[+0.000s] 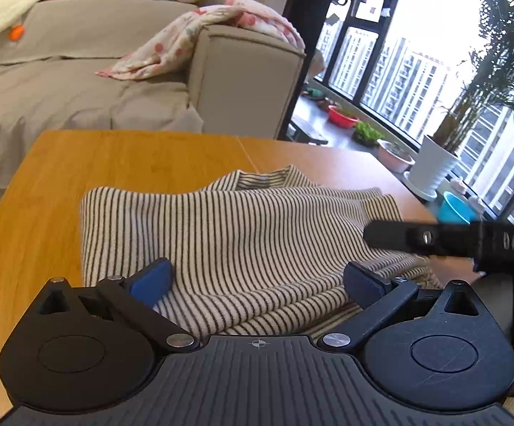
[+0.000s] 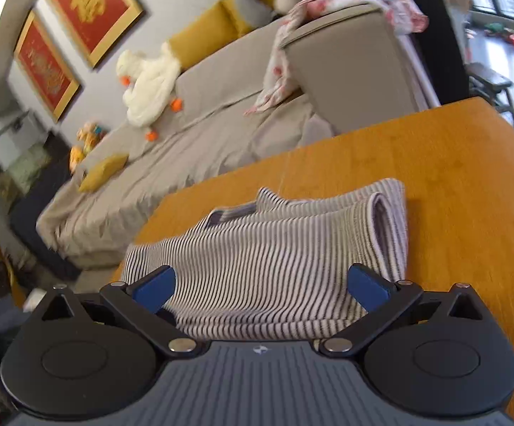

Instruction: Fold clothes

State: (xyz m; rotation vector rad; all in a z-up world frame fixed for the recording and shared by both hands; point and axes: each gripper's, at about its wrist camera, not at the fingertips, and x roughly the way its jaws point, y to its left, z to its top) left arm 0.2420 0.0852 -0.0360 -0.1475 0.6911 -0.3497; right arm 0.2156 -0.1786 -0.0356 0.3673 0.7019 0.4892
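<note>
Lying on the table (image 1: 61, 163), the striped shirt (image 1: 242, 234) runs crosswise just ahead of both grippers. Left gripper (image 1: 257, 280) and right gripper (image 2: 260, 284) are both spread wide, grasping nothing, equally near its near edge.

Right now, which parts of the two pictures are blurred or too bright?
Left wrist view: the window is overexposed, and the right gripper's finger is motion-blurred. Right wrist view: the whole frame is slightly smeared, the striped garment too; fisheye bends the table edge.
</note>
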